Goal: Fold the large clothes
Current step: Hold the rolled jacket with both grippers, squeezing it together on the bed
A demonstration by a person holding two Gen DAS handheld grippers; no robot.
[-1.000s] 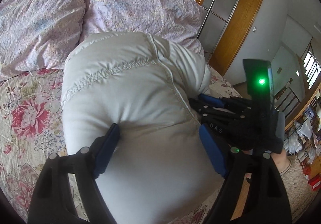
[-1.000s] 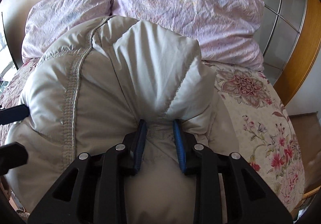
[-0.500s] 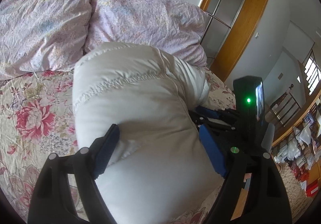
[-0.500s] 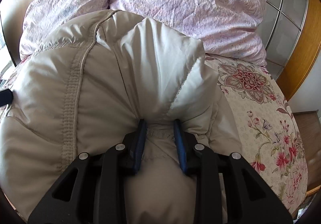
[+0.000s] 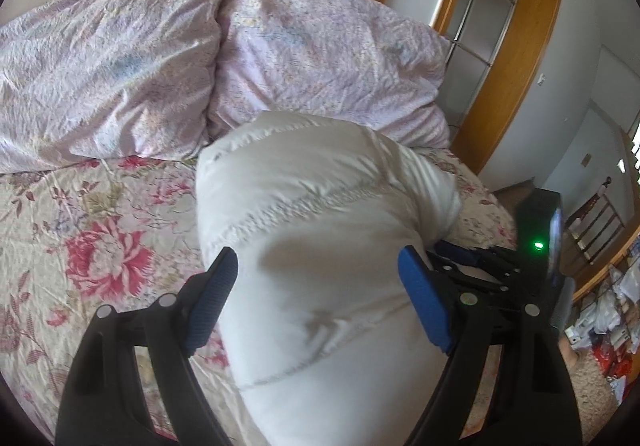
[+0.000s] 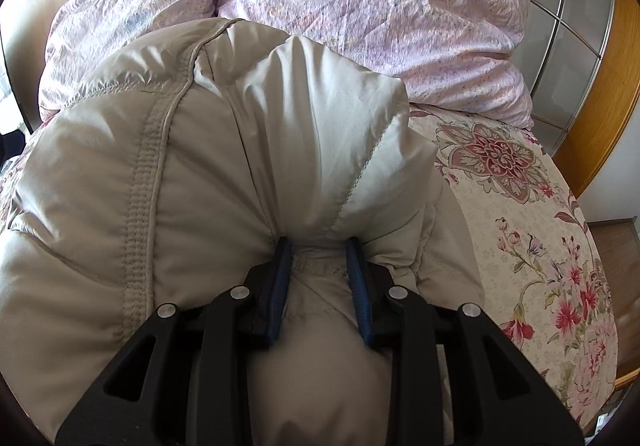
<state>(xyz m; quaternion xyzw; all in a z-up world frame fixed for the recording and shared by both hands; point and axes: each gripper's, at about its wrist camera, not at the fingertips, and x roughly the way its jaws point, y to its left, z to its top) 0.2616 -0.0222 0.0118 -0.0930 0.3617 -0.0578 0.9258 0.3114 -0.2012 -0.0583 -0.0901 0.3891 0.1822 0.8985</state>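
A puffy off-white padded jacket (image 5: 320, 230) lies bundled on the floral bedspread (image 5: 92, 230). My left gripper (image 5: 316, 278) is open wide, its blue pads on either side of the jacket's bulk. My right gripper (image 6: 319, 254) is shut on a bunched fold of the jacket (image 6: 168, 182), the fabric puffing up beyond the pads. The right gripper's body also shows in the left wrist view (image 5: 536, 246), at the jacket's right side, with a green light on it.
Two lilac pillows (image 5: 120, 62) lie at the head of the bed, just beyond the jacket. A wooden door frame with glass panels (image 5: 516, 46) stands right of the bed. The bed's right edge (image 6: 596, 286) drops to the floor.
The left gripper has drawn back and tilted up, so the jacket looks smaller and more of the pillows shows. The right gripper keeps its grip and has pushed slightly forward.
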